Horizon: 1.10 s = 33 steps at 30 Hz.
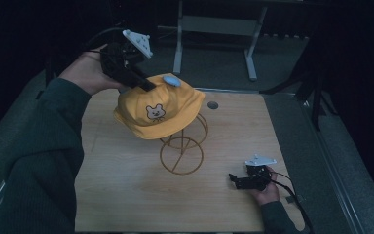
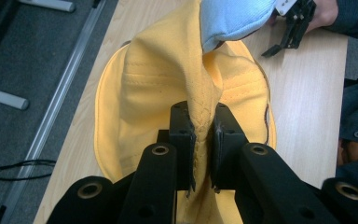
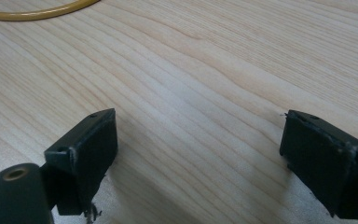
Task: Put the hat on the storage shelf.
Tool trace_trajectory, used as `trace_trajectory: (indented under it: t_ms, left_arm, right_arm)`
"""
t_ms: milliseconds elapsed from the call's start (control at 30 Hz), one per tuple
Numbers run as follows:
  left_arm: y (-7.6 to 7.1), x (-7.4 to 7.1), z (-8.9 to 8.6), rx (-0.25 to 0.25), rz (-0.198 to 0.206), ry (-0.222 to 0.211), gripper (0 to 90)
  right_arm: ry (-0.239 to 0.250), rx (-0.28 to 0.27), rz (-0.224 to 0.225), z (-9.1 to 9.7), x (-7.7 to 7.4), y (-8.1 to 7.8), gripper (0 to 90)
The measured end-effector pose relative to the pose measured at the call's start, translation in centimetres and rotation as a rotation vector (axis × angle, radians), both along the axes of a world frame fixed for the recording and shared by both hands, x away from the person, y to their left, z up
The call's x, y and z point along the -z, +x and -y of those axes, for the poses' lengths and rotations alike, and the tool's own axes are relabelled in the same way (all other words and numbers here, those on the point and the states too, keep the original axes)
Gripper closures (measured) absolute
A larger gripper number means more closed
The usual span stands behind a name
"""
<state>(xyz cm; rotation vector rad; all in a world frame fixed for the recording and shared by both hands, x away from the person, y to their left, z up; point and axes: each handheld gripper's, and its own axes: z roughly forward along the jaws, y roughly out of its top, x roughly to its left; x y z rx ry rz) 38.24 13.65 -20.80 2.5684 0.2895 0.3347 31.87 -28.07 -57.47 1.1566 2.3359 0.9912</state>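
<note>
Pinching a fold of the soft, floppy yellow hat at 11 o'clock, the left gripper held on, while the right gripper sat wide apart at 5 o'clock.

the yellow cap covers the top of the wire stand in the high view, so where the two meet cannot be seen. in the left gripper view the cap's near edge is cut off by the bottom of the picture and partly hidden behind the left hand-held gripper; its pale blue button runs off the top edge. in the right gripper view just a short arc of the stand's ring enters at the top. the bear patch is too small to read in detail. the room beyond the bench is too dark to tell.
</note>
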Motion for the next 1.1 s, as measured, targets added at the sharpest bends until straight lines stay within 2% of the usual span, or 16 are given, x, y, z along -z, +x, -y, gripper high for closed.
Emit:
trace_trajectory:
  t_ms: [233, 1100]
  left_arm:
    - [0.5, 0.3, 1.0, -0.005, -0.002, 0.030, 81.1]
    - [1.4, 1.1, 3.9, 0.034, -0.030, 0.045, 81.1]
  right_arm:
    - [0.000, 0.001, -0.002, 0.0, 0.0, 0.0, 11.1]
    - [0.000, 0.000, -0.002, 0.0, 0.0, 0.0, 11.1]
